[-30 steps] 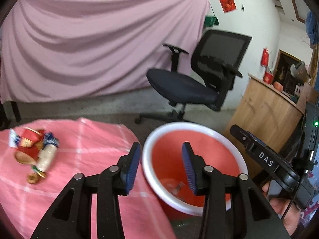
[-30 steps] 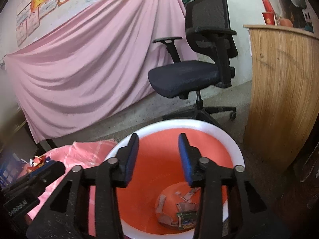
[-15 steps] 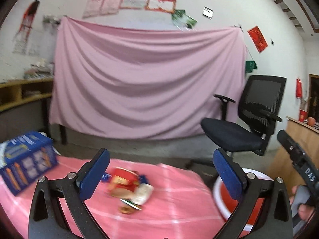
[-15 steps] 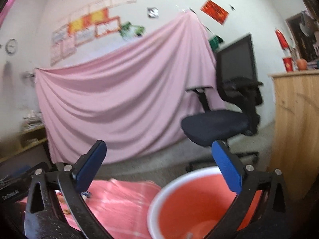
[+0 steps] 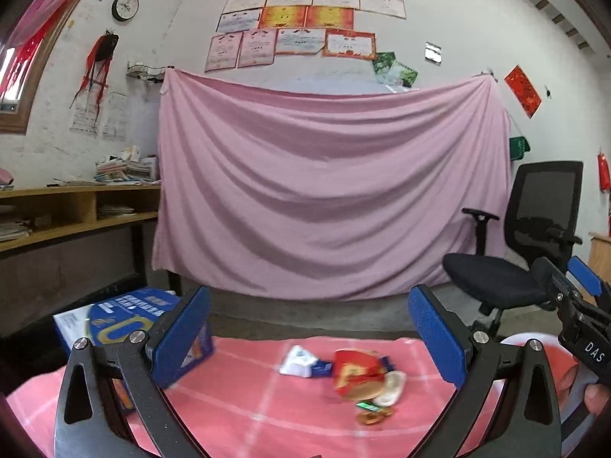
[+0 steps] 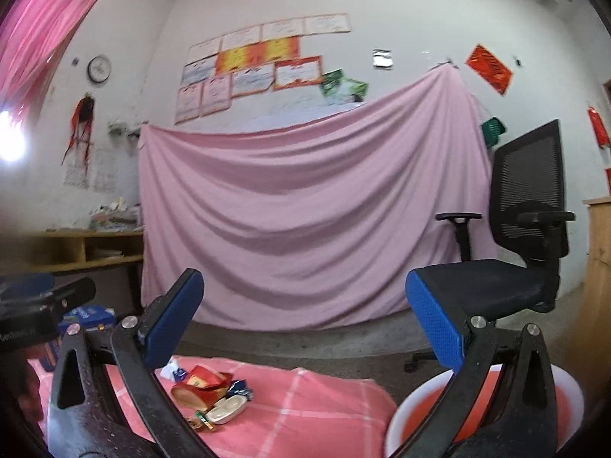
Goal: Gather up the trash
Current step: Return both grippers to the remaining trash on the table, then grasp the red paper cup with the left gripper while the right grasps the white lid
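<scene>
Both grippers are held level above a table covered by a pink checked cloth. The left gripper is seen with its blue-padded fingers spread wide, nothing between them. The right gripper is likewise spread wide and empty (its tip also shows at the right edge of the left view).

The trash is found in a small heap on the cloth, framed between the left fingers but farther off, not touched. A crumpled red packet is seen in the middle, a white wrapper just to its left, a pale oval piece at its right, and small green and gold scraps in front; motion blur makes them hard to name. In the right view the same heap lies low left, beside the inner left finger.

A bin with a white rim and orange inside is placed off the table's right end, partly hidden behind the right gripper's right finger. A blue box is set at the table's left end. A pink sheet is hung on the back wall, with a black office chair to its right.
</scene>
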A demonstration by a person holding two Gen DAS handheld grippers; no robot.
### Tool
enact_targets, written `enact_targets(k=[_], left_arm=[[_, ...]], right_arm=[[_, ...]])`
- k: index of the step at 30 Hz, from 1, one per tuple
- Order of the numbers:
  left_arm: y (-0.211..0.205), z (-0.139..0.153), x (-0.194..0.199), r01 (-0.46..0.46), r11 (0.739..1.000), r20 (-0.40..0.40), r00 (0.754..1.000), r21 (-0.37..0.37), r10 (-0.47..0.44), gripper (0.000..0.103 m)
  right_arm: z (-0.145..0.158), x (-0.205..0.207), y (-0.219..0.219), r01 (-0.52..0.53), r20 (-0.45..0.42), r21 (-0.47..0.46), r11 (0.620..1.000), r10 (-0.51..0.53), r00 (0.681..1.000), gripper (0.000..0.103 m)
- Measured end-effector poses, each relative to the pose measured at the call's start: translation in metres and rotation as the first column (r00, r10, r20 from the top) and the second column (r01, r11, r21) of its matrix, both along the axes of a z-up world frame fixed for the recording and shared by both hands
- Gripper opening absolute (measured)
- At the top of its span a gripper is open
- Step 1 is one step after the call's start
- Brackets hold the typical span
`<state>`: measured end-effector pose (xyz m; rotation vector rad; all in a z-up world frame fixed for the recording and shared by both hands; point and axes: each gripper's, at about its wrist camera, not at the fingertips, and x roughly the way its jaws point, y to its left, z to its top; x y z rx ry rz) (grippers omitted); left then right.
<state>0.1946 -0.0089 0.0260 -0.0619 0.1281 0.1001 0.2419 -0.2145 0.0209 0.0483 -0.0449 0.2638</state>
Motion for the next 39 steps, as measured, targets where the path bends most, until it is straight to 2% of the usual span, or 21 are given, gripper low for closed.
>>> enact_targets(k=[5, 10, 14, 18, 19, 23, 28, 31, 34, 36, 39], left_arm=[[0.022, -0.014, 0.009, -0.022, 1.0, -0.06, 0.998, 0.008, 0.023, 0.101], [0.037, -0.027, 0.027, -0.024, 1.0, -0.114, 0.993, 0.006, 0.024, 0.101], [0.04, -0.037, 0.044, -0.007, 1.0, -0.185, 0.983, 0.01, 0.008, 0.101], [0.038, -0.049, 0.063, 0.033, 0.999, -0.275, 0.961, 0.017, -0.027, 0.101], [0.037, -0.052, 0.067, 0.039, 0.999, -0.298, 0.954, 0.019, -0.032, 0.101], [0.035, -0.067, 0.085, 0.045, 0.999, -0.388, 0.921, 0.024, -0.032, 0.101], [0.038, -0.078, 0.099, 0.053, 0.999, -0.455, 0.889, -0.006, -0.05, 0.101], [0.039, -0.081, 0.103, 0.069, 0.997, -0.474, 0.877, -0.026, -0.073, 0.099], [0.036, -0.081, 0.105, 0.117, 0.992, -0.486, 0.865, -0.046, -0.125, 0.09], [0.03, -0.083, 0.109, 0.158, 0.986, -0.503, 0.849, -0.049, -0.161, 0.086], [0.022, -0.087, 0.119, 0.228, 0.971, -0.539, 0.811, -0.066, -0.227, 0.072]], right_arm=[[-0.012, 0.024, 0.027, -0.016, -0.105, -0.076, 0.997, 0.008, 0.994, 0.103], [-0.028, 0.048, 0.042, -0.046, -0.217, -0.119, 0.992, 0.019, 0.976, 0.103], [-0.047, 0.065, 0.048, -0.065, -0.325, -0.14, 0.988, 0.016, 0.946, 0.103], [-0.06, 0.081, 0.05, -0.089, -0.42, -0.138, 0.986, 0.023, 0.907, 0.103], [-0.065, 0.087, 0.051, -0.098, -0.453, -0.141, 0.985, 0.024, 0.891, 0.103], [-0.084, 0.108, 0.059, -0.156, -0.586, -0.146, 0.977, 0.042, 0.809, 0.092], [-0.098, 0.119, 0.067, -0.217, -0.671, -0.151, 0.964, 0.061, 0.739, 0.086], [-0.106, 0.126, 0.073, -0.26, -0.716, -0.155, 0.953, 0.073, 0.694, 0.076], [-0.117, 0.135, 0.079, -0.299, -0.765, -0.152, 0.942, 0.079, 0.64, 0.063], [-0.121, 0.138, 0.08, -0.318, -0.784, -0.136, 0.938, 0.094, 0.614, 0.062], [-0.126, 0.143, 0.081, -0.349, -0.812, -0.101, 0.931, 0.126, 0.571, 0.062]])
